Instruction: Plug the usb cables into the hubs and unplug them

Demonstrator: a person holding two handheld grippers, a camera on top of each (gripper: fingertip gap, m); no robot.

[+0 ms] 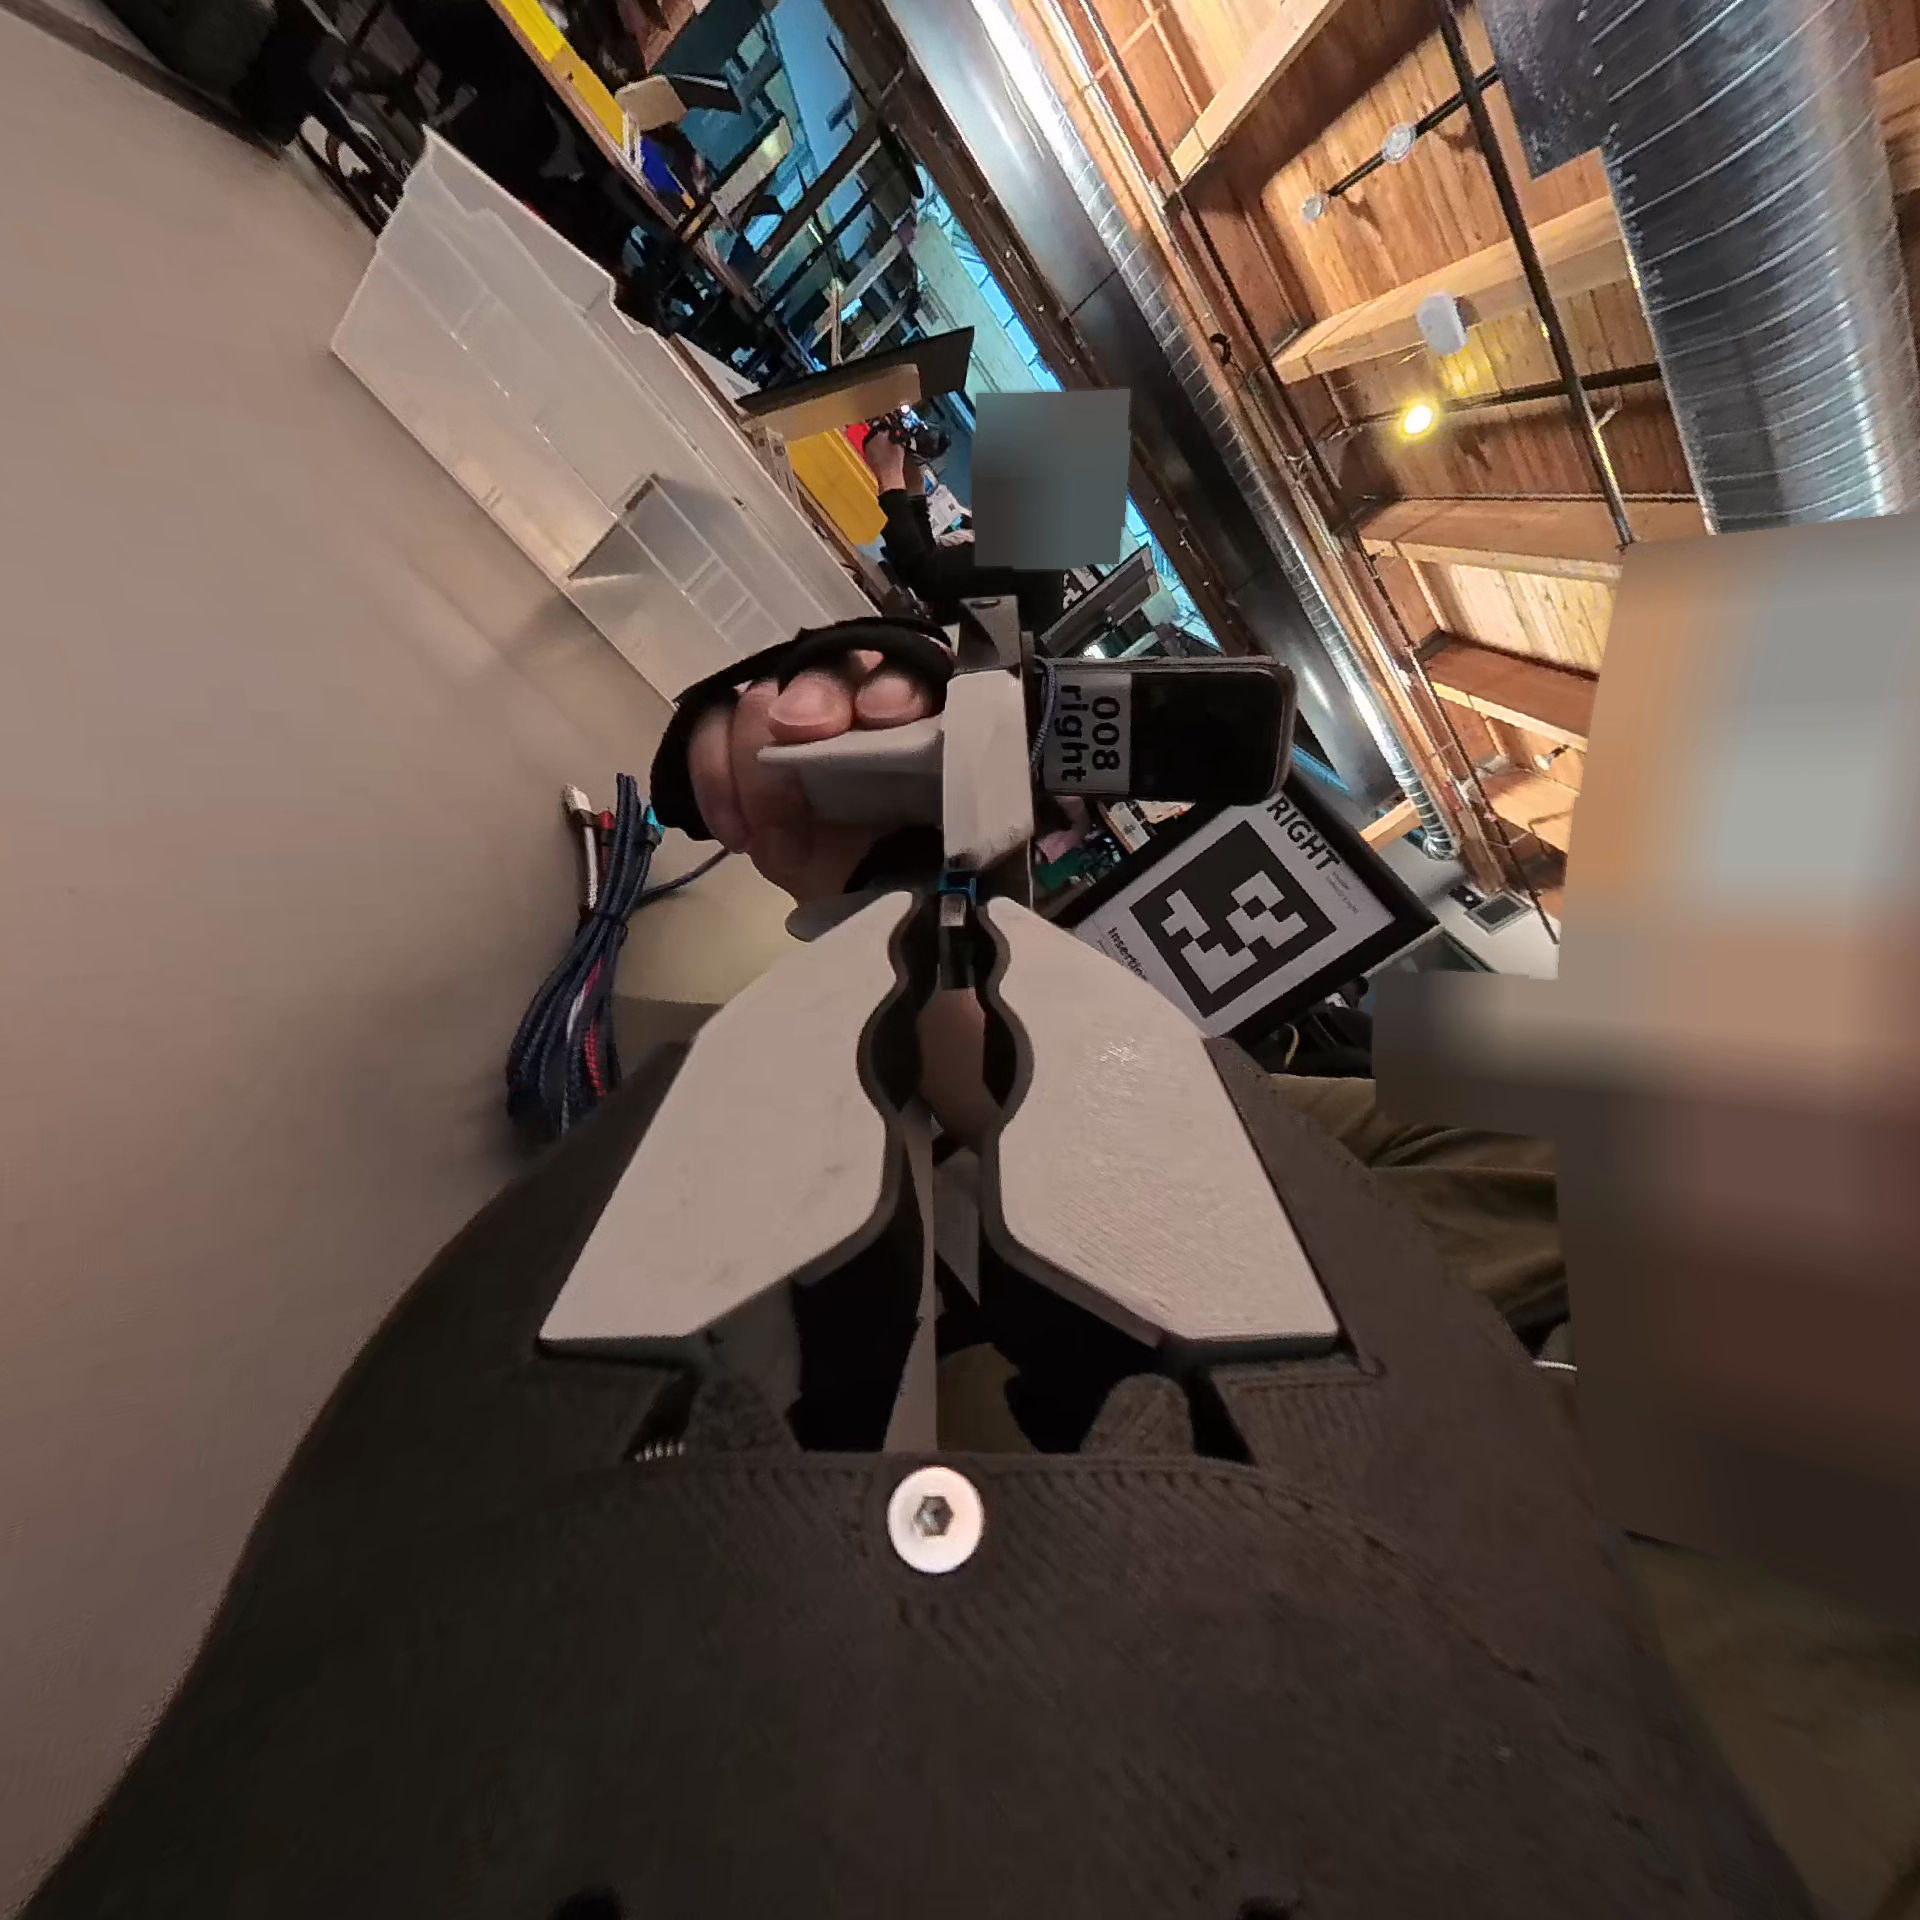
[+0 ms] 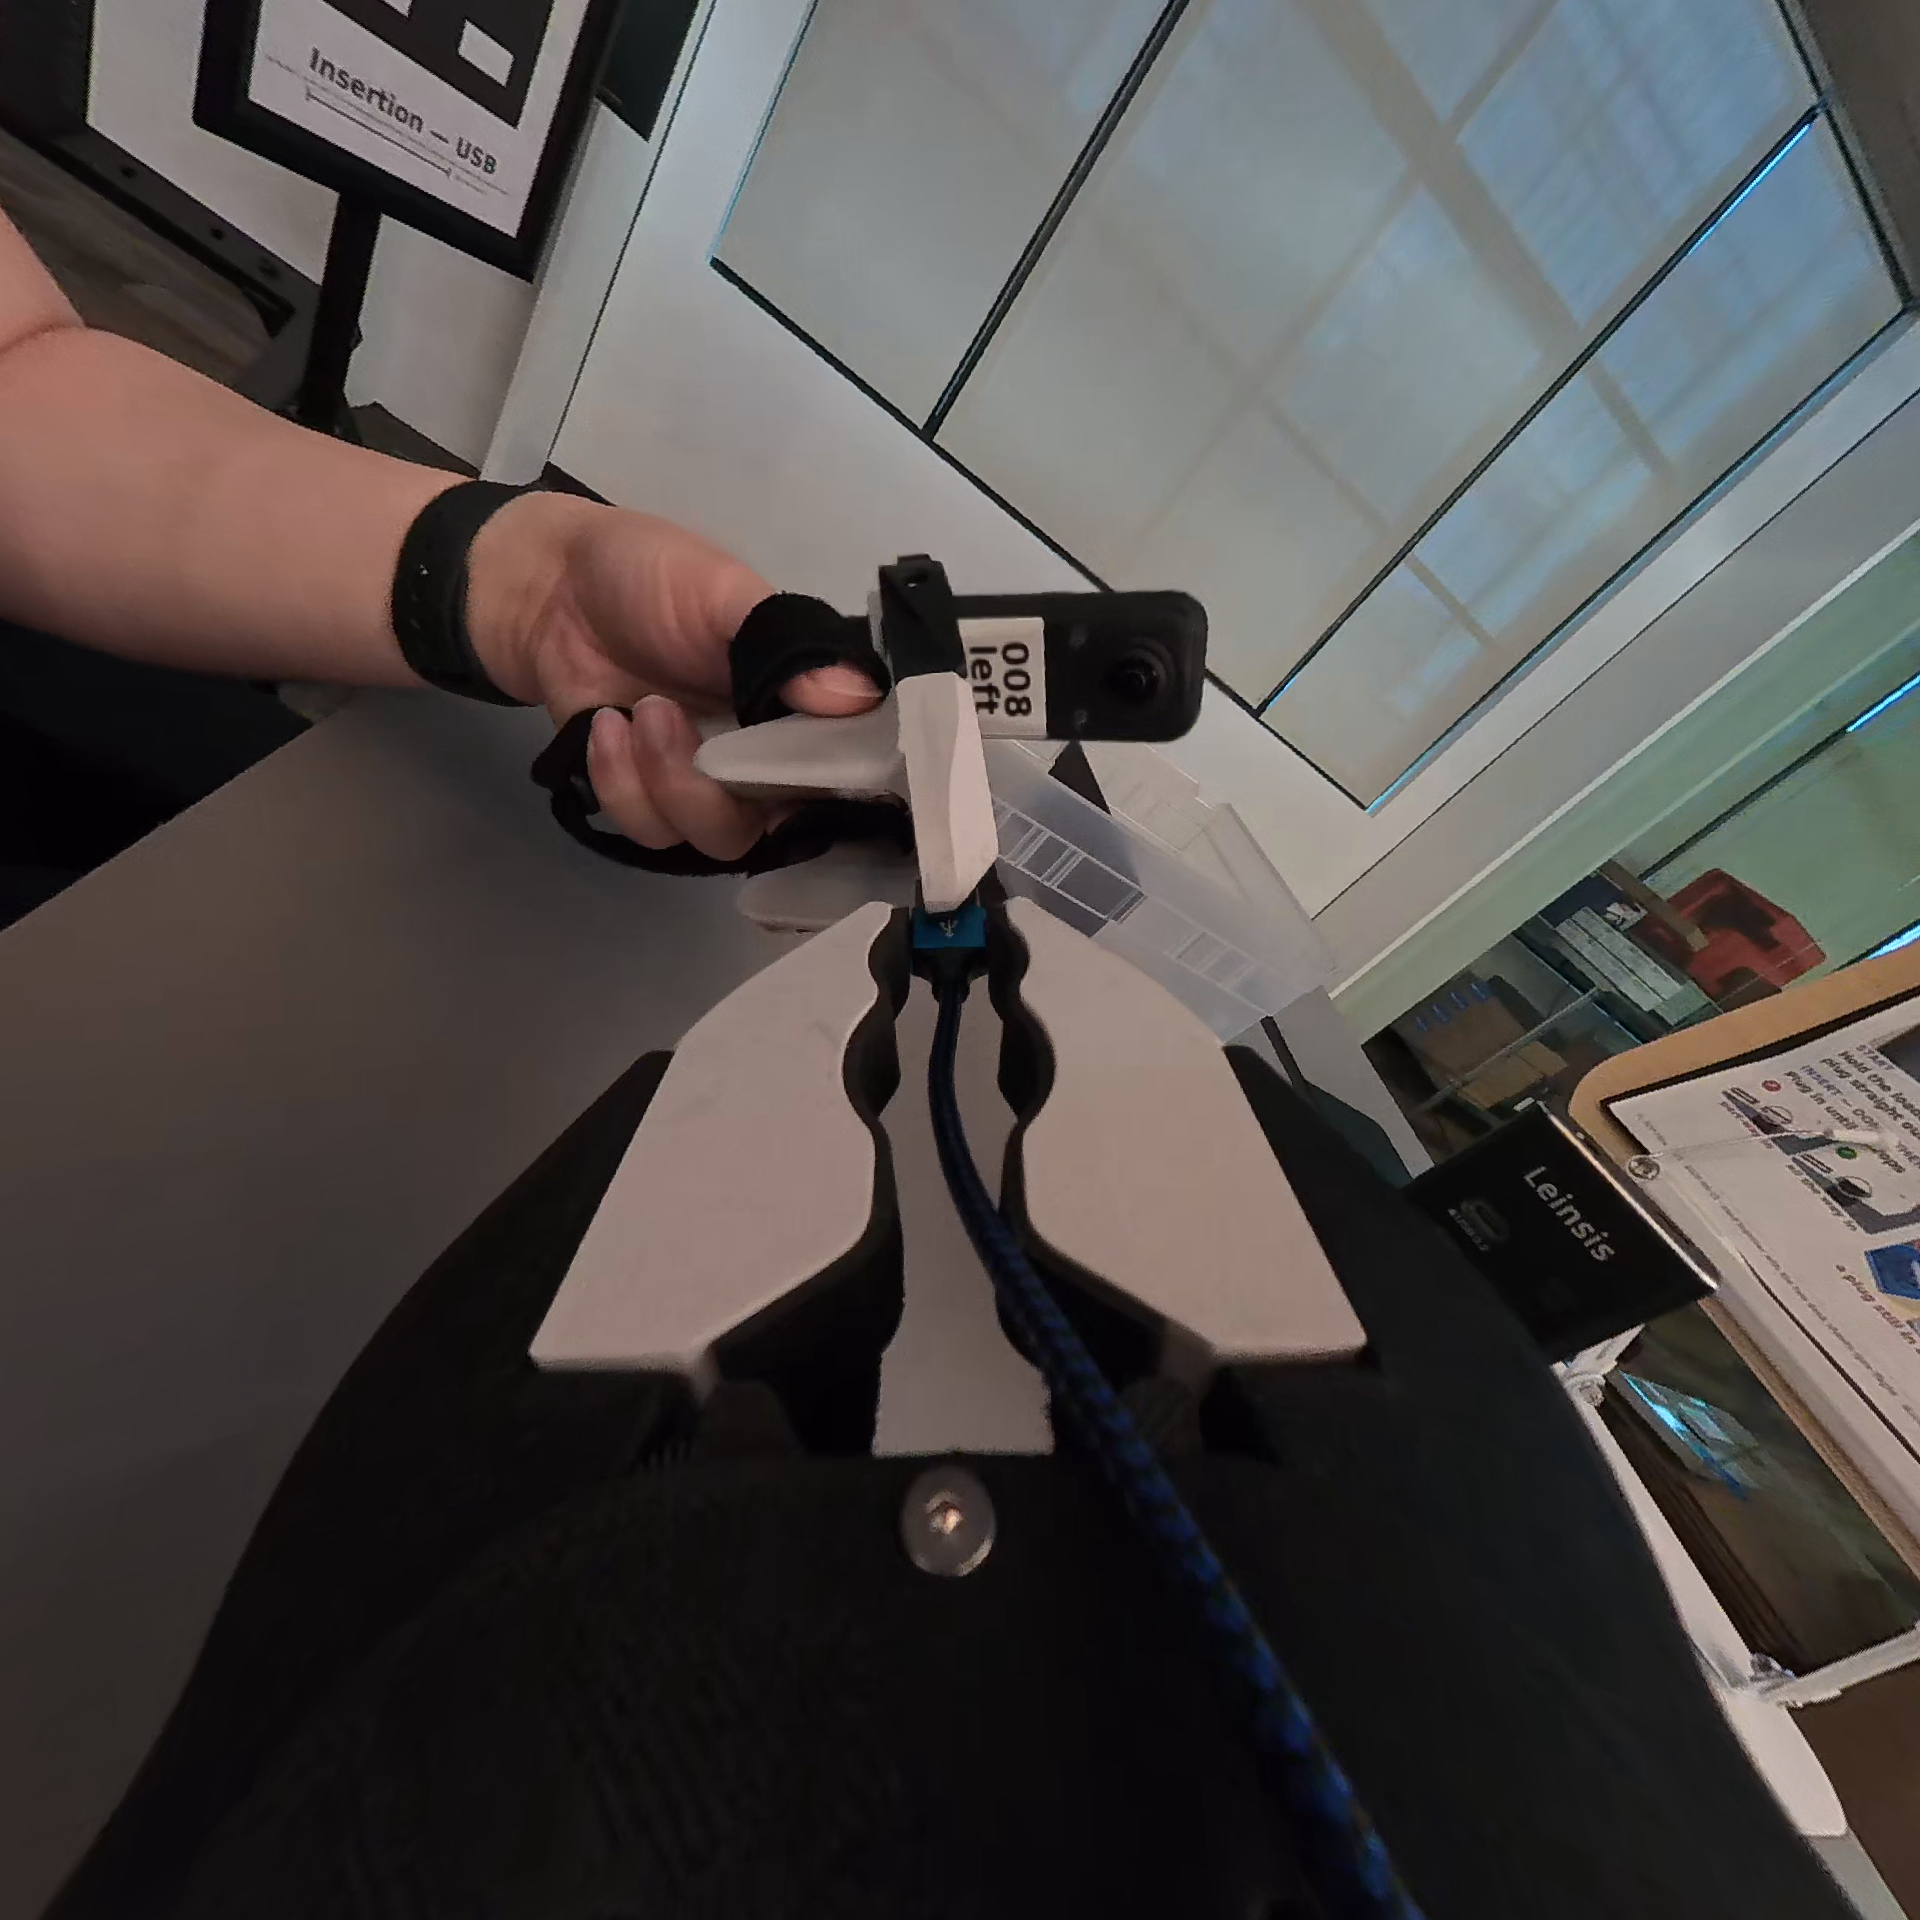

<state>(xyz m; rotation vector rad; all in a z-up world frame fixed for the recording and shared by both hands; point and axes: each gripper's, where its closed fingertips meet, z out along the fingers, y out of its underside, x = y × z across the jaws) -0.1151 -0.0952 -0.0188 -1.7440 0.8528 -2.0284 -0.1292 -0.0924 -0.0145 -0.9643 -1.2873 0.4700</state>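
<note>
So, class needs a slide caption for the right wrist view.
Right tongs pinch a blue USB plug, meeting the left tongs.

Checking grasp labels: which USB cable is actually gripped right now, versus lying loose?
The blue-and-black braided cable with the blue plug, pinched in the right gripper. The other braided cables lie bundled on the table, untouched.

Pale grey worktop [image 1: 208,727] carrying: a clear plastic compartment organiser [image 1: 520,353] sitting toward its far edge, and a bundle of braided cables [image 1: 587,935] in blue, red and white lying nearer the middle, well apart from the organiser. In the right wrist view the worktop [image 2: 312,987] is showing bare grey, with the clear organiser [image 2: 1122,883] resting at its far edge.
</note>
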